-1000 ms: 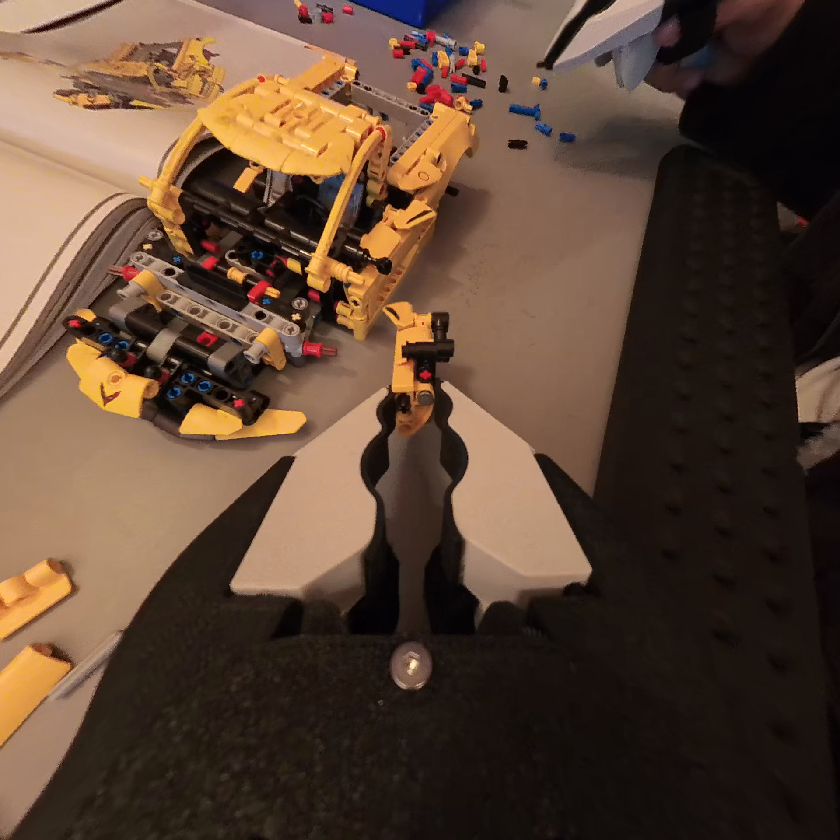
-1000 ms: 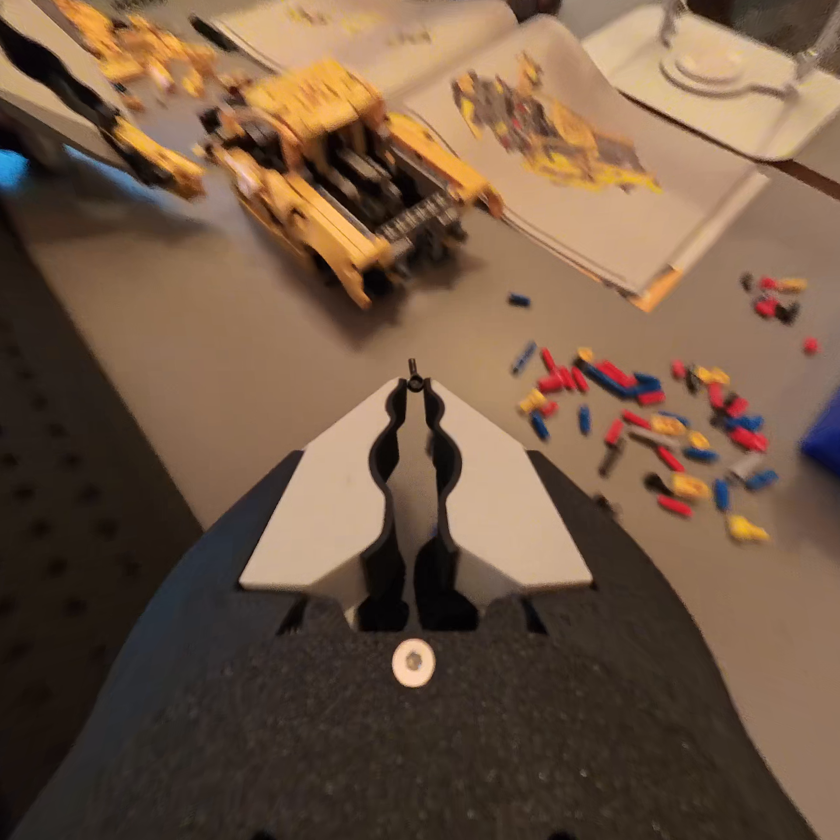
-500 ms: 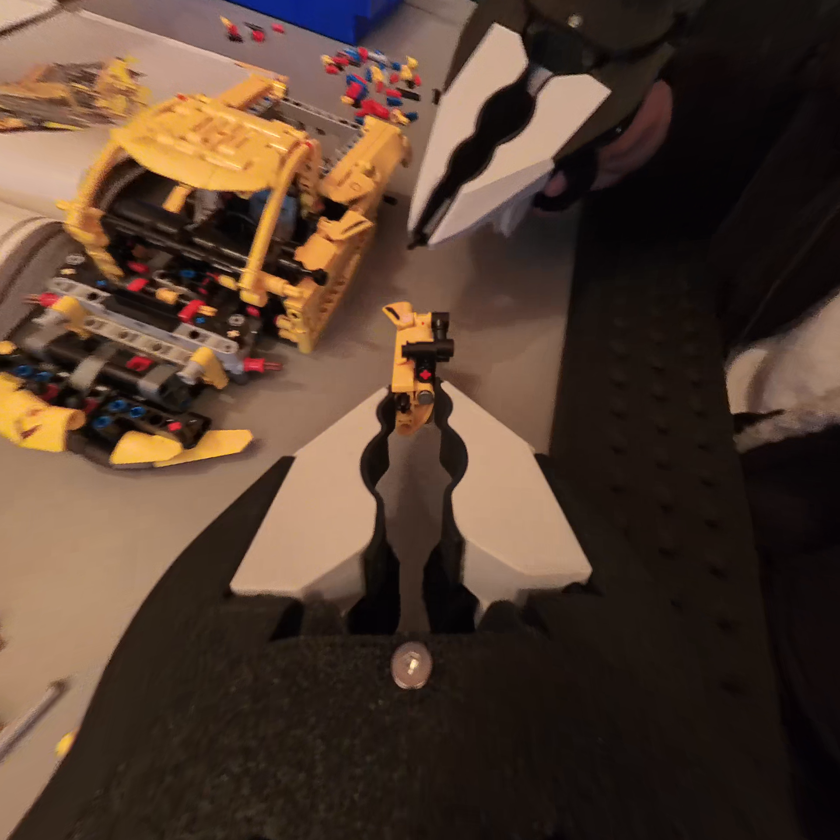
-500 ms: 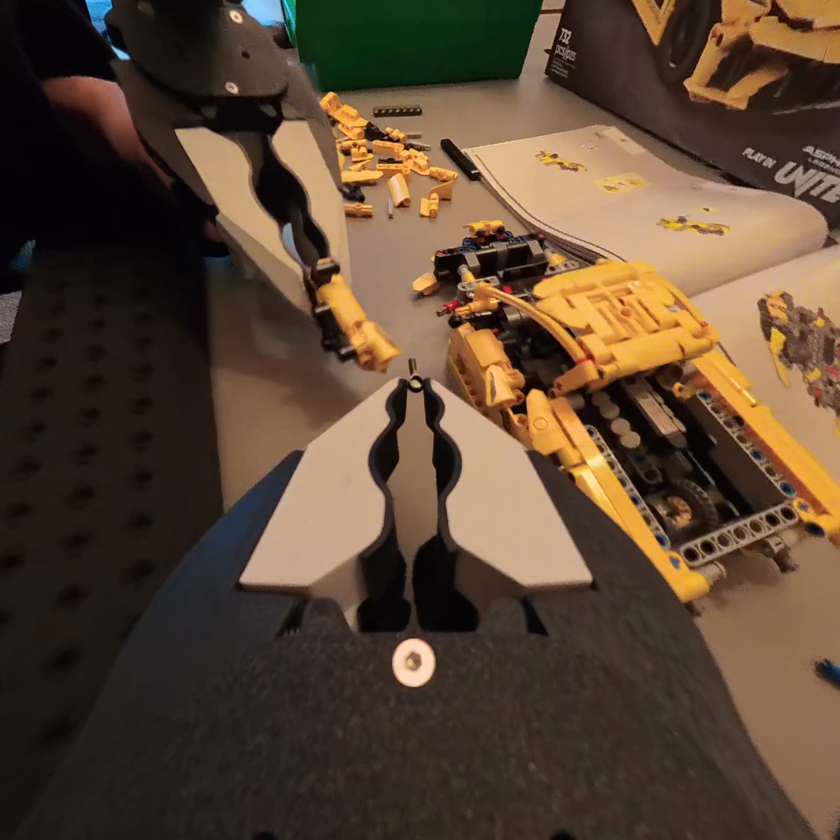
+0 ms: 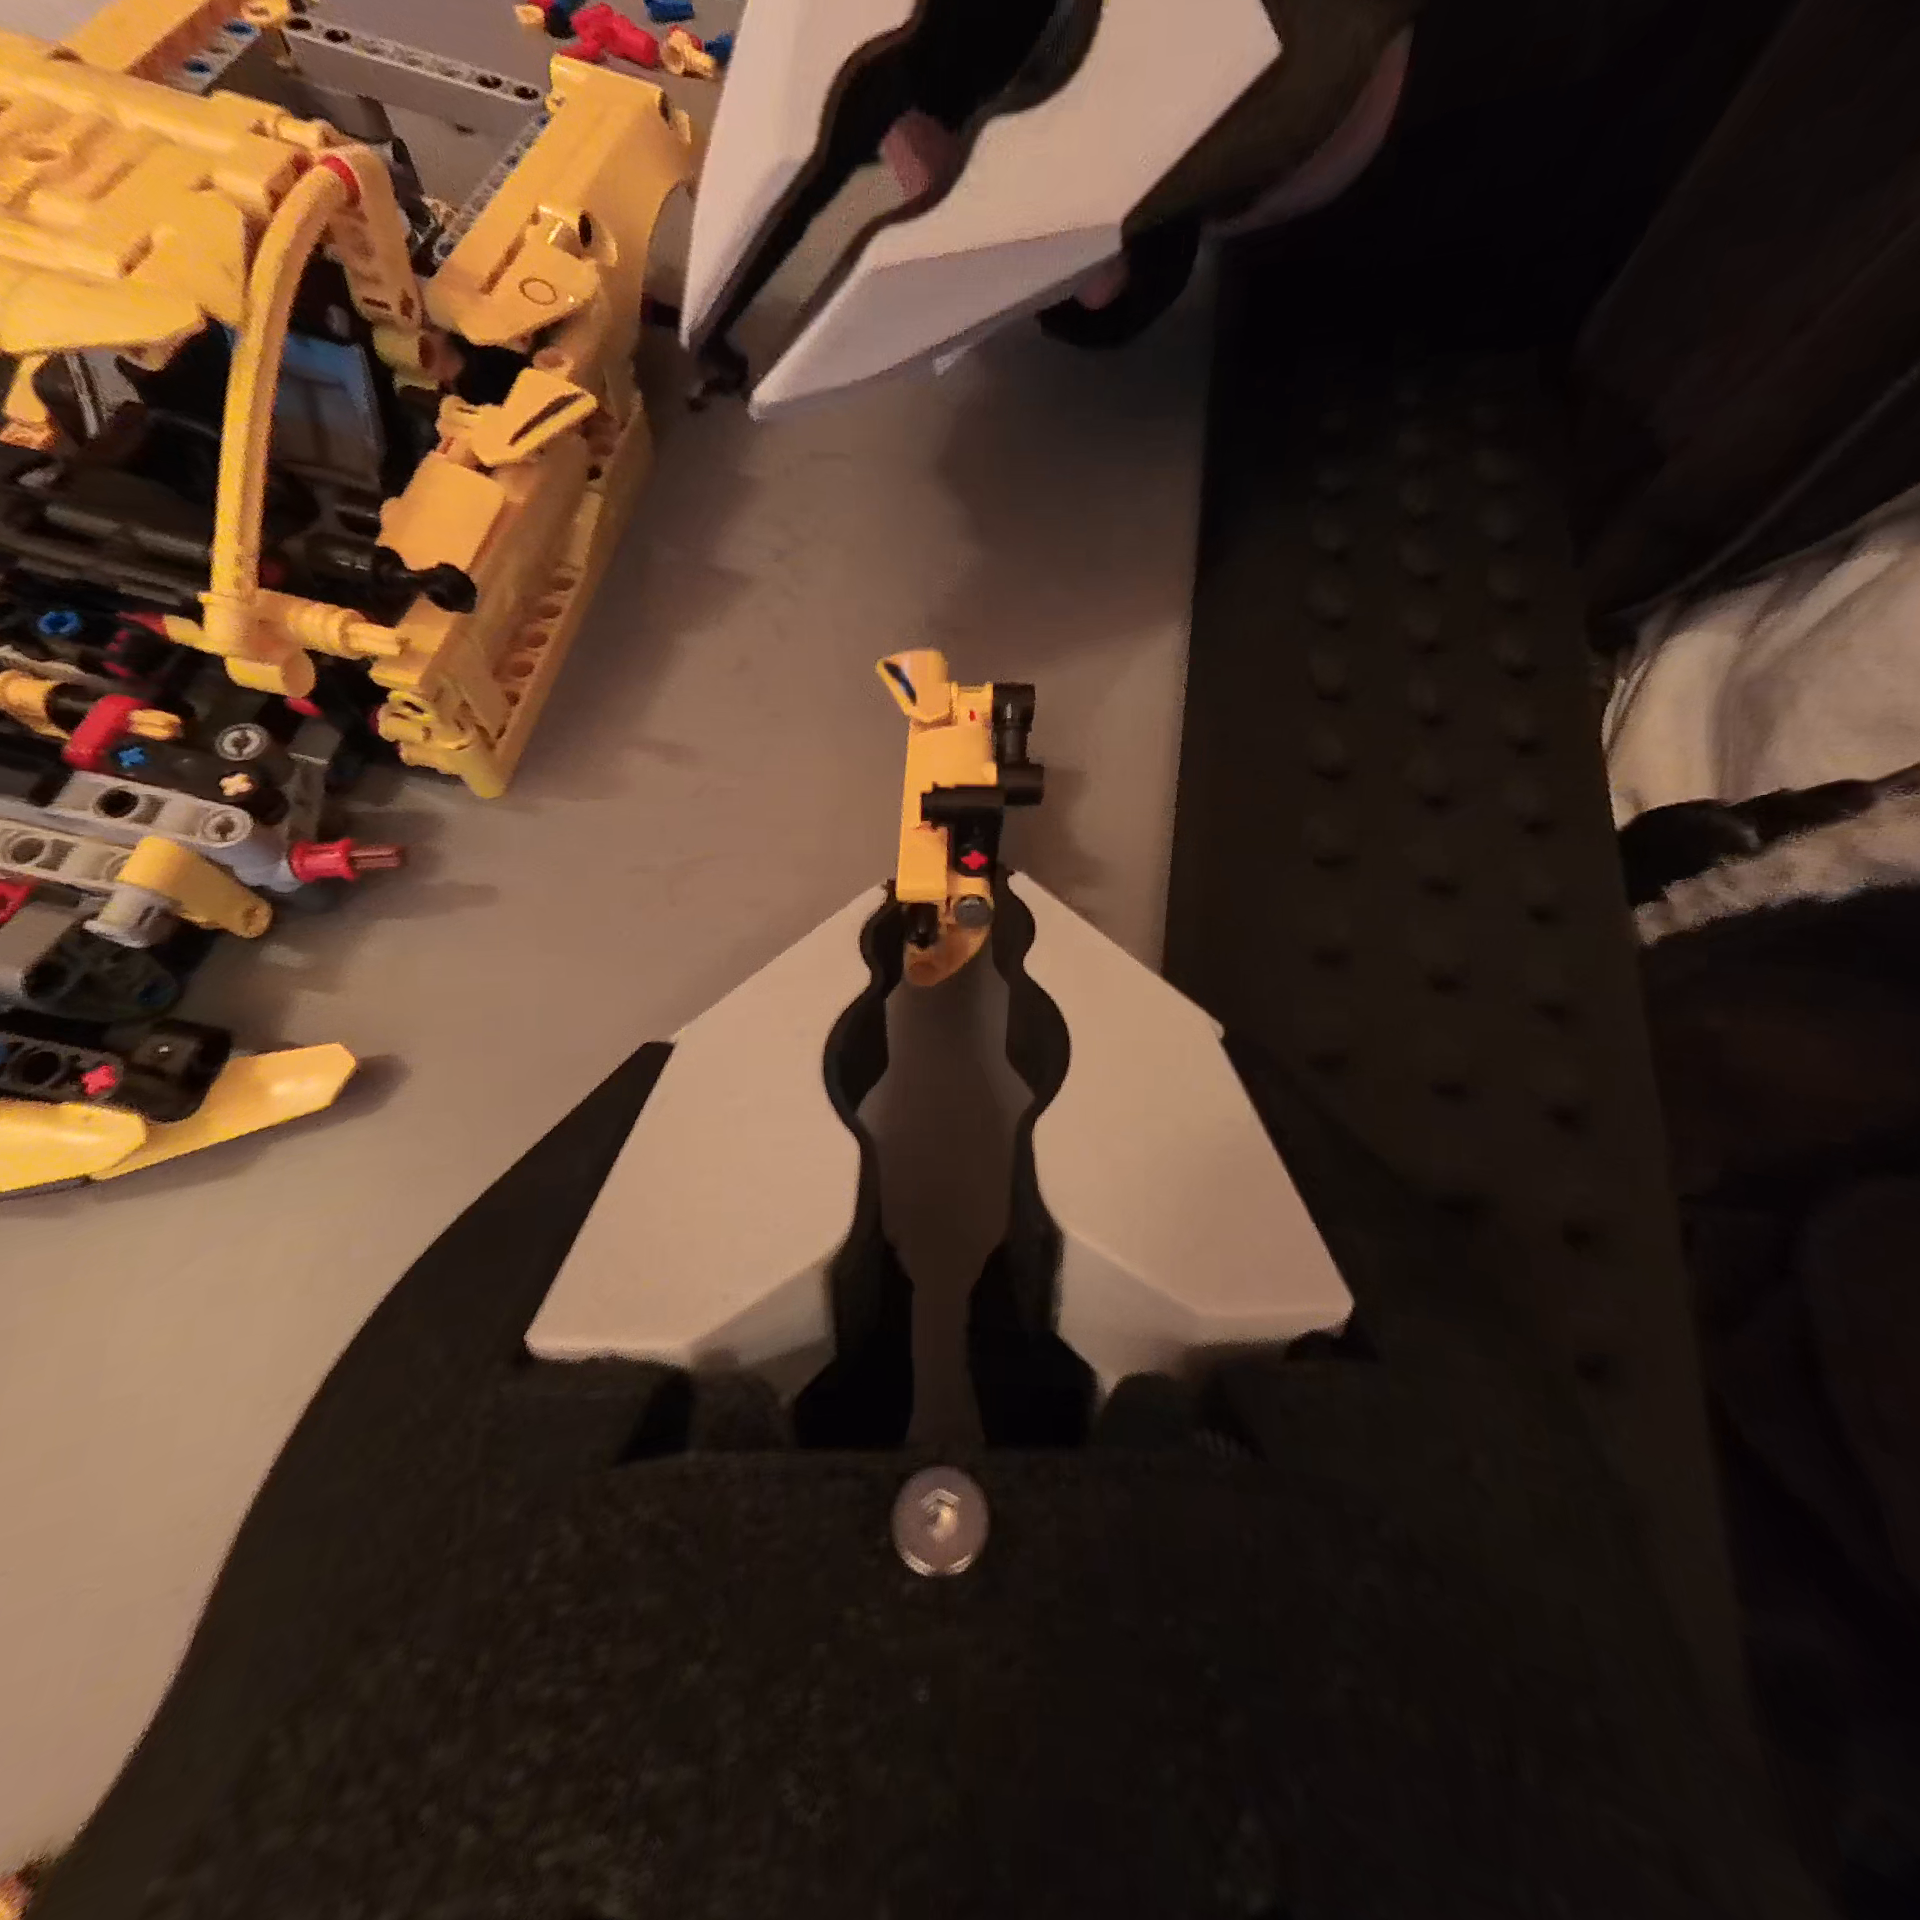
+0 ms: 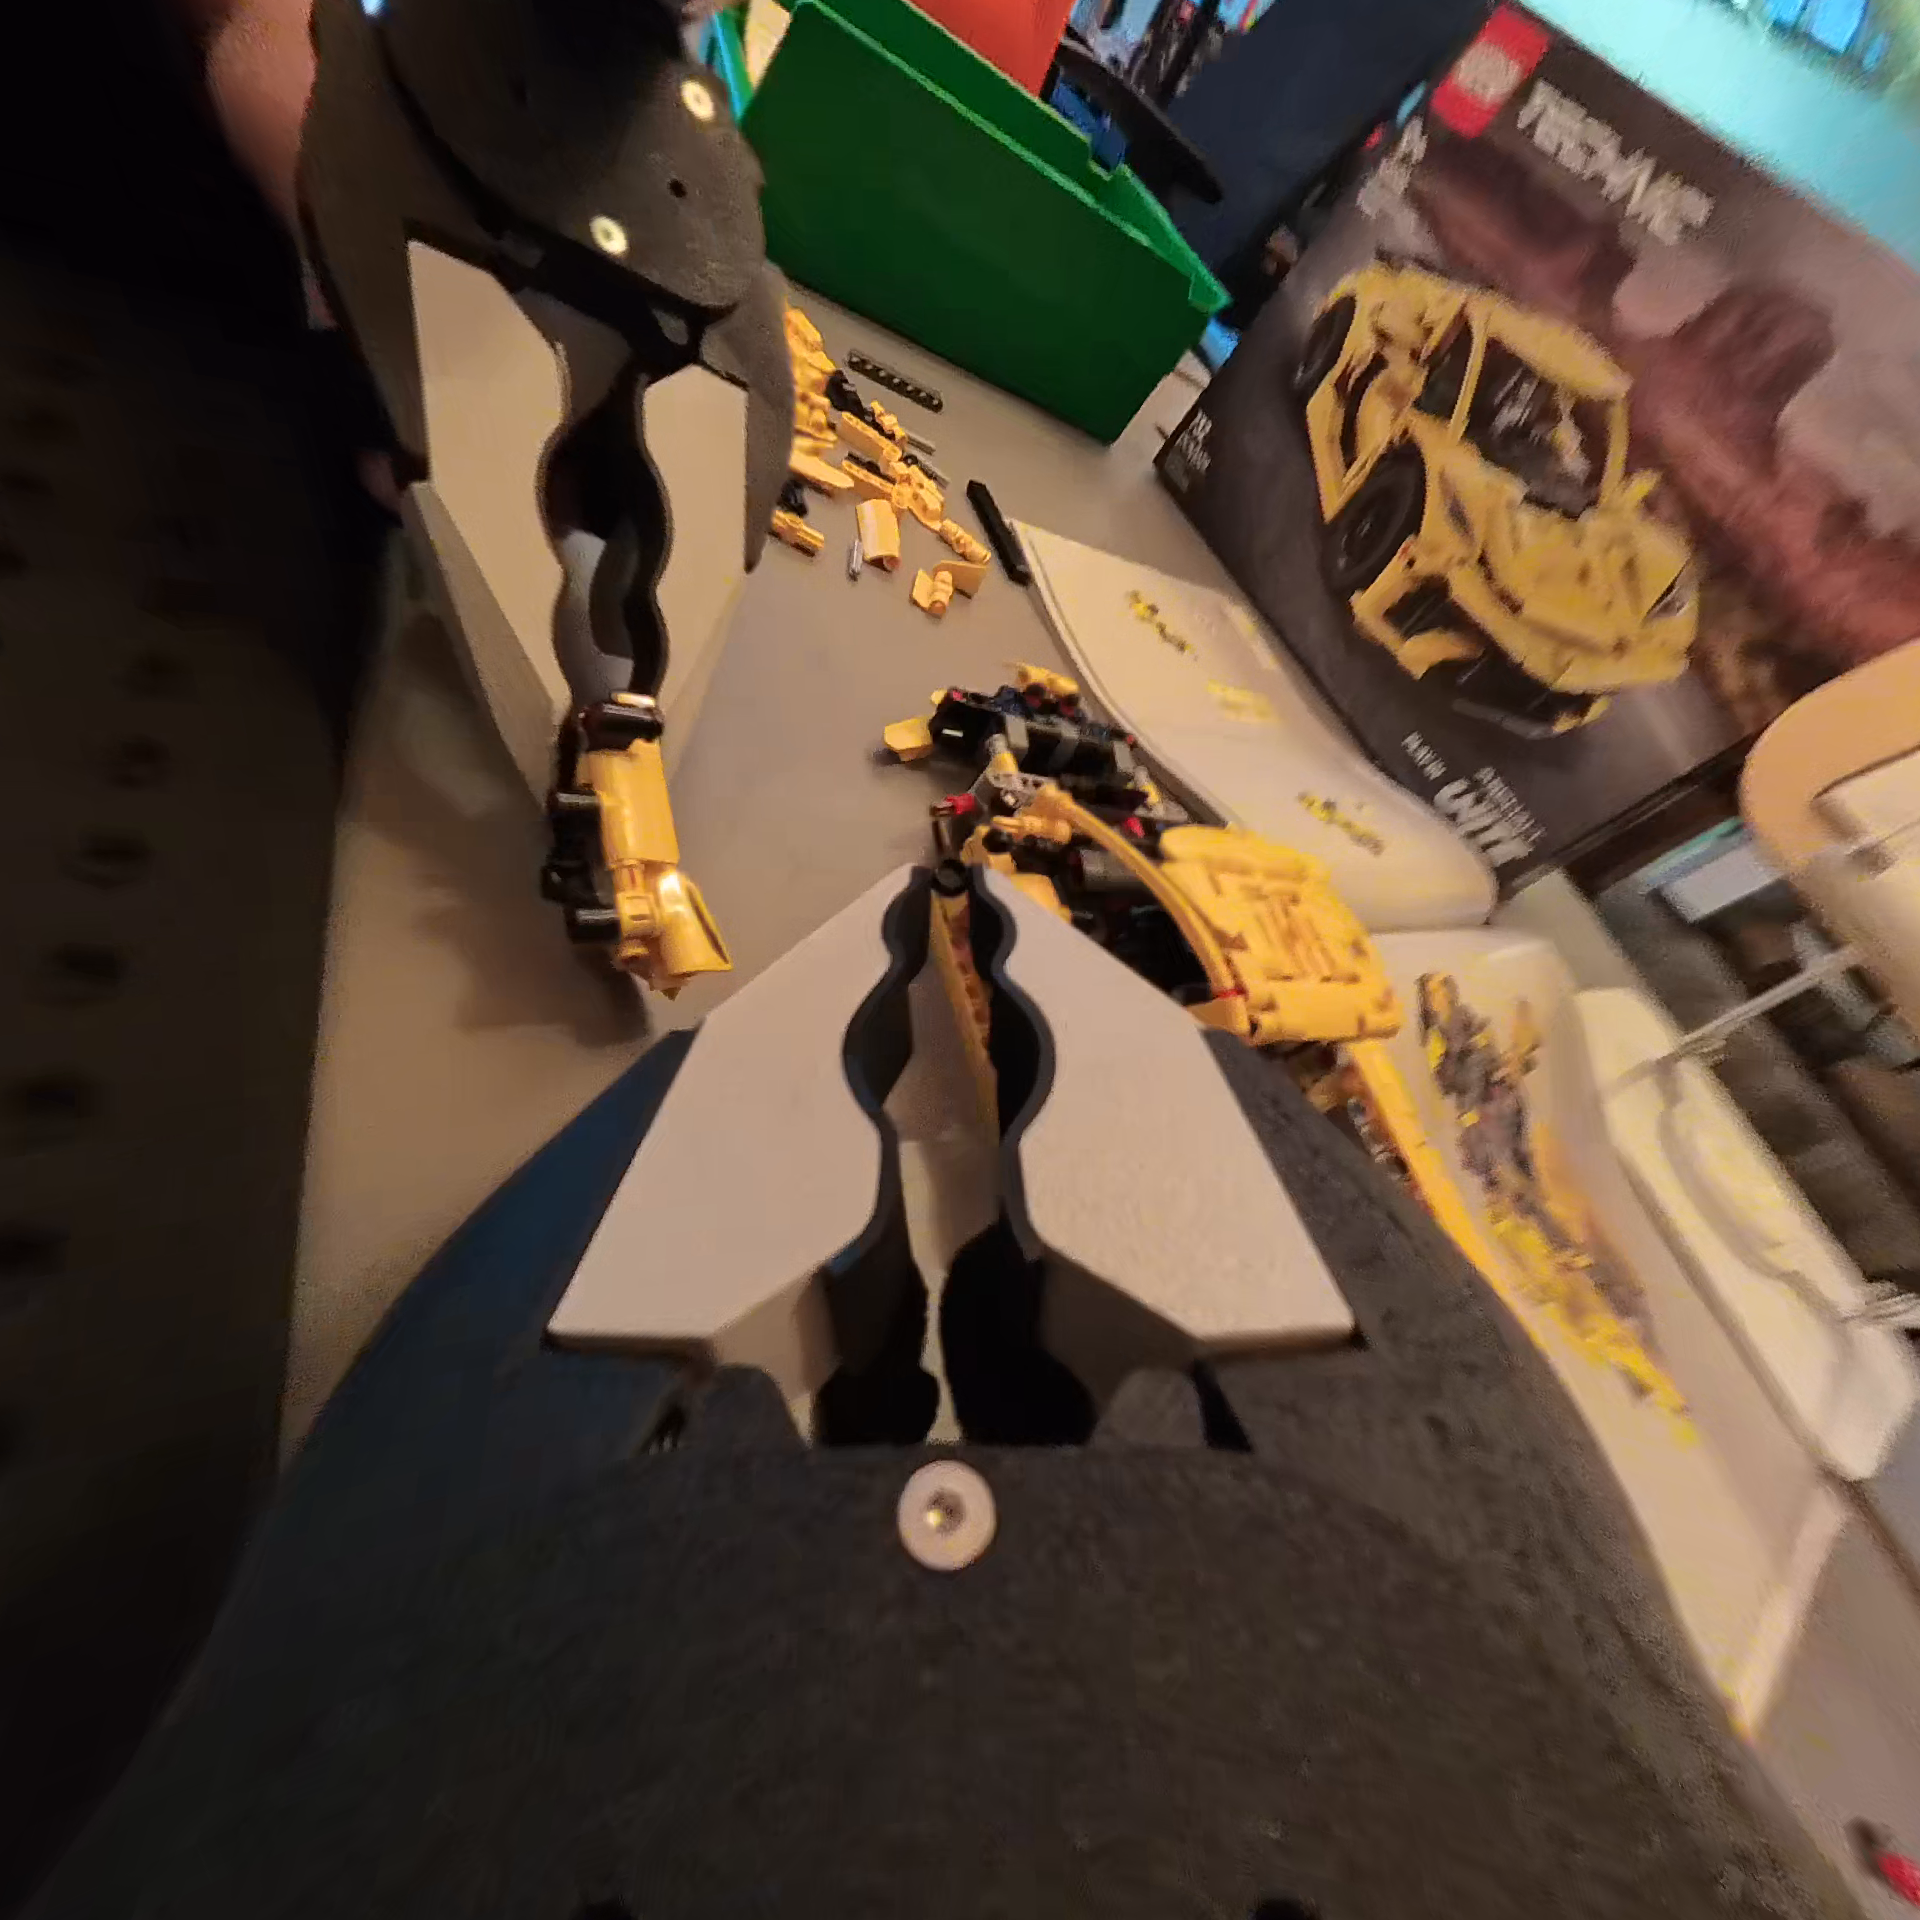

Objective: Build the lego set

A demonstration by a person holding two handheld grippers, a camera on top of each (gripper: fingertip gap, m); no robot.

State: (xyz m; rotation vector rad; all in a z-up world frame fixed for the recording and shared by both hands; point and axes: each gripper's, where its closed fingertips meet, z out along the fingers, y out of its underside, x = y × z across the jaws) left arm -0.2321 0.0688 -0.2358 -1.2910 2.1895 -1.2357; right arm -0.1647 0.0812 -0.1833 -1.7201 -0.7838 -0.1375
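My left gripper is shut on a small yellow-and-black sub-assembly and holds it above the grey table, right of the half-built yellow car. My right gripper is shut on a tiny black pin. In the right wrist view the left gripper hangs at upper left with the sub-assembly just left of my right fingertips, apart from them. The car lies just beyond them. In the left wrist view the right gripper comes in from the top, beside the car.
A black studded mat runs along the table's near edge. An open instruction booklet, the set's box and a green bin stand behind the car. Loose yellow parts lie at the back, small coloured pins past the car. My right fingertips sit around 9 cm from my left ones.
My right gripper has swung from the loose coloured pins over to the car and the left gripper, carrying the black pin. The left gripper moved closer to the car, still holding the sub-assembly.
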